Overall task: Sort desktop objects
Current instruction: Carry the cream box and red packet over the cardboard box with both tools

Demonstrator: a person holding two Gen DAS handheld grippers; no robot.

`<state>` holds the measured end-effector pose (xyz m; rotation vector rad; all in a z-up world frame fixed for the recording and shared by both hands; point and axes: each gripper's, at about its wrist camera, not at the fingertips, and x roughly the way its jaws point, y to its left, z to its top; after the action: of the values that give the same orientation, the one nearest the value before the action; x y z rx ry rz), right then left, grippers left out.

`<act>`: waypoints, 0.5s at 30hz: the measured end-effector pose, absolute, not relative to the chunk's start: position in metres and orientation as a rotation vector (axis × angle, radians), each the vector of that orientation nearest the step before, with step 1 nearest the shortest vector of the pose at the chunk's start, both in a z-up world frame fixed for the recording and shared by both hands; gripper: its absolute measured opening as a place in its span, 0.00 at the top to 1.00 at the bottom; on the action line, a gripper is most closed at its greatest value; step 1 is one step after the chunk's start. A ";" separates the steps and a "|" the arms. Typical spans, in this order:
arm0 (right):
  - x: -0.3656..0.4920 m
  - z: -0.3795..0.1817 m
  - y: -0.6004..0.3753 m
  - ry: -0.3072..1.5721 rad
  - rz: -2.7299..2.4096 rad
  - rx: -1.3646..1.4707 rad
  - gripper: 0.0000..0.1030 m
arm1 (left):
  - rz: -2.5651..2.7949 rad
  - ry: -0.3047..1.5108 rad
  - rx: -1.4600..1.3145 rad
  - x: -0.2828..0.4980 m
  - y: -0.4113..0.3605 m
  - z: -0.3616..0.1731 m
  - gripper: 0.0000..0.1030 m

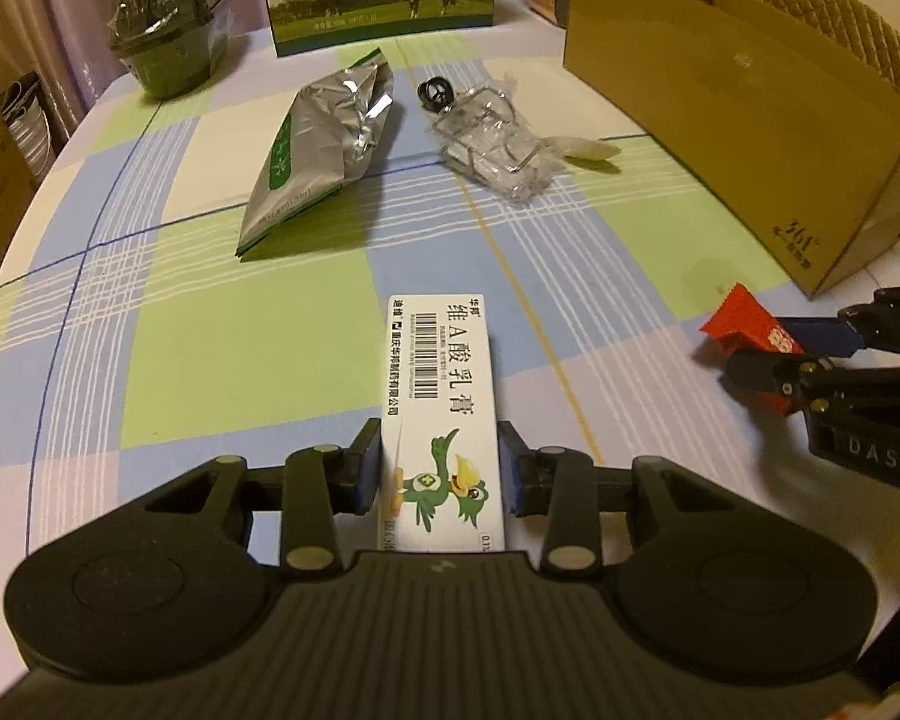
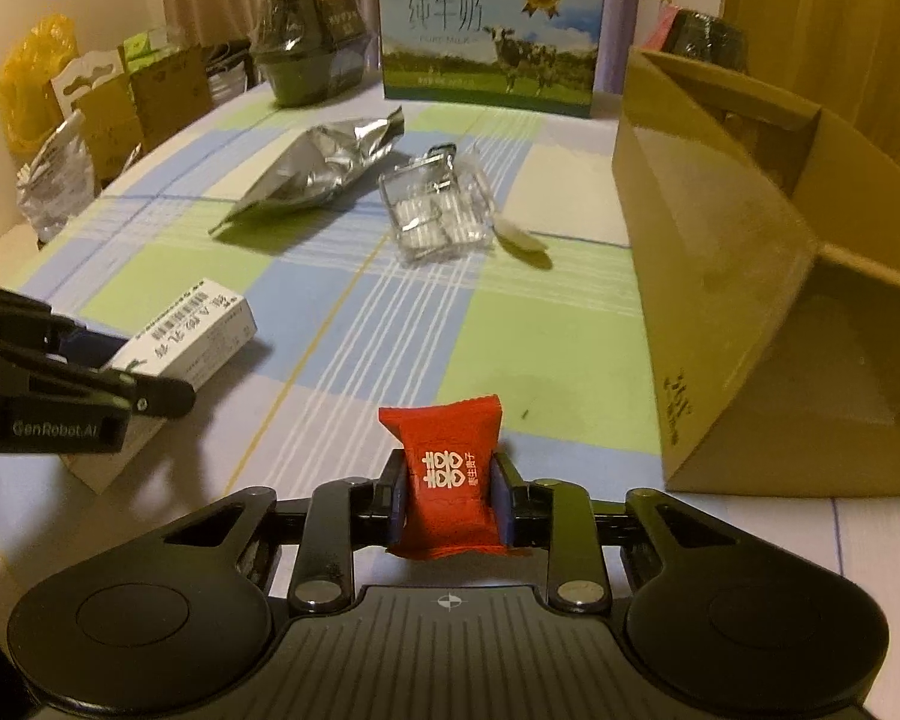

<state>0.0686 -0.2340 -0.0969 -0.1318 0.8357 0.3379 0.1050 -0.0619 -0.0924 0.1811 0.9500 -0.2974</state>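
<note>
My left gripper point(image 1: 441, 465) is shut on a white ointment box point(image 1: 441, 408) printed with a barcode and a green bird; it holds the box just above the checked tablecloth. The box also shows in the right wrist view point(image 2: 192, 333). My right gripper point(image 2: 448, 489) is shut on a red candy packet point(image 2: 450, 468), which also shows at the right of the left wrist view point(image 1: 750, 336). A silver foil pouch point(image 1: 312, 150) and a clear plastic packet point(image 1: 492, 144) lie farther back on the table.
An open brown cardboard box point(image 2: 750, 276) stands on the right. A milk carton box point(image 2: 489, 36) and wrapped dark bowls point(image 2: 300, 48) stand at the back. Bags and small cartons point(image 2: 108, 102) line the left edge. A pale spoon-shaped piece point(image 2: 519, 240) lies next to the clear packet.
</note>
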 end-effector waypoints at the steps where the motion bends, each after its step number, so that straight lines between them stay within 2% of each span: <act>1: 0.067 -0.094 -0.235 0.828 0.336 -0.130 0.76 | -0.300 0.948 0.177 0.103 -0.063 -0.090 0.68; 15: 0.051 0.009 -0.283 0.623 0.262 -0.076 0.76 | -0.402 0.839 0.144 0.098 -0.106 -0.017 0.68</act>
<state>0.0514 -0.2832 0.0094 -0.0760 0.6229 0.2625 0.0979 -0.1063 -0.0171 0.1443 0.8386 -0.4024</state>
